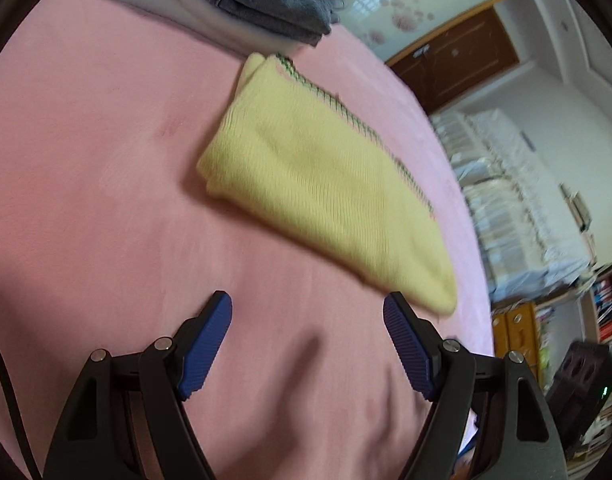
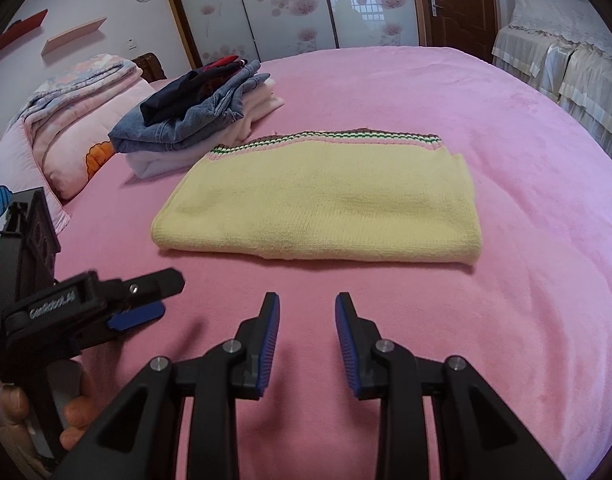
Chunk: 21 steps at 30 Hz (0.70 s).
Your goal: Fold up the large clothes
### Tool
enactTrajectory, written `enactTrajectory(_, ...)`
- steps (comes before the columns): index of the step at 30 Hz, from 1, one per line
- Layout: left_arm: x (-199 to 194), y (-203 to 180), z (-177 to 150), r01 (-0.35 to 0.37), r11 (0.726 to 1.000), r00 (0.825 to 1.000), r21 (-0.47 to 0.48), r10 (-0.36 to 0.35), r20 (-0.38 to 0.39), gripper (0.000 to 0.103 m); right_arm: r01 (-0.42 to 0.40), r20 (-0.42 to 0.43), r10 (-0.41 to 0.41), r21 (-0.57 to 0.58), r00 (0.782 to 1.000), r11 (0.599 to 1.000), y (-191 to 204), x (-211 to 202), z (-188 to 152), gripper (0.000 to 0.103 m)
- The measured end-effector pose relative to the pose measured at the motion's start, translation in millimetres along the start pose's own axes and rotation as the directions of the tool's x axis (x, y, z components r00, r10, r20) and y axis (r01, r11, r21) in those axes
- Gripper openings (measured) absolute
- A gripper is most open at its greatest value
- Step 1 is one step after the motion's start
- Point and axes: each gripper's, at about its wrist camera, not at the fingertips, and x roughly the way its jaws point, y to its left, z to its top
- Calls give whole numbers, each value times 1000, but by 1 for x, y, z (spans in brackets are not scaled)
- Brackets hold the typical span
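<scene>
A yellow knit sweater (image 2: pixel 318 208) with a green, white and brown striped hem lies folded into a flat rectangle on the pink bed (image 2: pixel 506 280). It also shows in the left wrist view (image 1: pixel 322 188), blurred. My right gripper (image 2: pixel 307 304) is open and empty, just in front of the sweater's near edge. My left gripper (image 1: pixel 307 308) is open wide and empty above the pink sheet, its right finger close to the sweater's near corner. The left gripper also shows in the right wrist view (image 2: pixel 146 296), at the lower left, apart from the sweater.
A stack of folded clothes (image 2: pixel 198 116), with jeans and dark garments on top, lies behind the sweater to the left. Pillows and a quilt (image 2: pixel 74 108) lie at the far left. The bed edge, covered furniture (image 2: pixel 562 56) and shelves (image 1: pixel 602 308) are to the right.
</scene>
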Motion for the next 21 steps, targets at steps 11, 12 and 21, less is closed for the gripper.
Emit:
enactTrajectory(11,41,18,53,75,996,993,-40,-71,96,77,1,29,-1,-19,1000,1000,2,16,11,29)
enactTrajectory(12,43,18,57,87,995,991,-48,-82,104,77,0,32,0,-18,999,1000,1,17,13,29)
enactTrajectory(21,54,5,75,38,998,989,-59,-29,147,54,42,88,-40,-24,995,999,-3,38,45,29)
